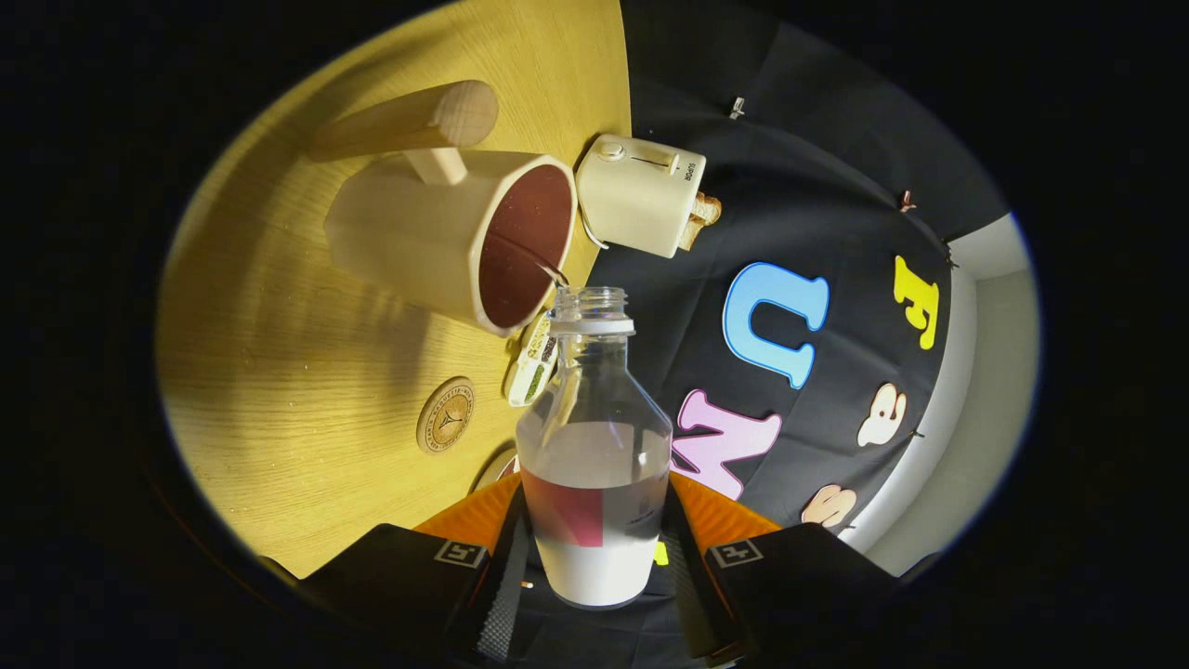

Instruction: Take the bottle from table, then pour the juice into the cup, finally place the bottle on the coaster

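My gripper (594, 557) is shut on a clear glass bottle (594, 446) with a white and red label. The bottle is uncapped, holds some clear liquid, and lies tilted along the fingers with its mouth pointing at the cup. The cream cup (446, 237) has a dark red inside and a wooden handle (409, 121); it stands on the wooden table (279, 353) just beyond the bottle's mouth. A thin stream runs from the bottle's mouth over the cup's rim. A round wooden coaster (445, 414) lies on the table, nearer than the cup and beside the bottle's neck.
A cream toaster (641, 193) with a slice of bread stands next to the cup at the table's edge. A small flat packet (531, 364) lies between the cup and the bottle. The booth's black cloth wall hangs past the table.
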The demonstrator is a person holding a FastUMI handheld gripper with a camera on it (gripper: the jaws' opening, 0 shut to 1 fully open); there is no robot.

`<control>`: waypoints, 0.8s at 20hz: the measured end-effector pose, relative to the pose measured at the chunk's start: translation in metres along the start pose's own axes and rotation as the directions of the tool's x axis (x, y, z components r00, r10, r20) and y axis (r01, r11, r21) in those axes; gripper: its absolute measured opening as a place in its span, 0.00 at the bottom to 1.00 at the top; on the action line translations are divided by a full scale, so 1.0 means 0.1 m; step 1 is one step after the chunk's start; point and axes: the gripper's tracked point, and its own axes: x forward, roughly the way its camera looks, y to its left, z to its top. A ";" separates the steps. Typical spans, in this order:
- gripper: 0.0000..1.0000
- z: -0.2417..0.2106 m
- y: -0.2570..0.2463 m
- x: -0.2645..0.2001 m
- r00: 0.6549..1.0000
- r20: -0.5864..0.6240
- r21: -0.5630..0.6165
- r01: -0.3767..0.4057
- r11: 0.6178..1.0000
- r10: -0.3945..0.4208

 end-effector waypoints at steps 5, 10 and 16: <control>0.72 -0.01 -0.03 0.01 1.000 0.009 -0.025 0.010 1.000 -0.010; 0.72 -0.02 -0.06 0.02 1.000 0.019 -0.051 0.015 0.999 -0.015; 0.71 -0.02 -0.10 0.05 0.999 0.039 -0.090 0.029 0.996 -0.026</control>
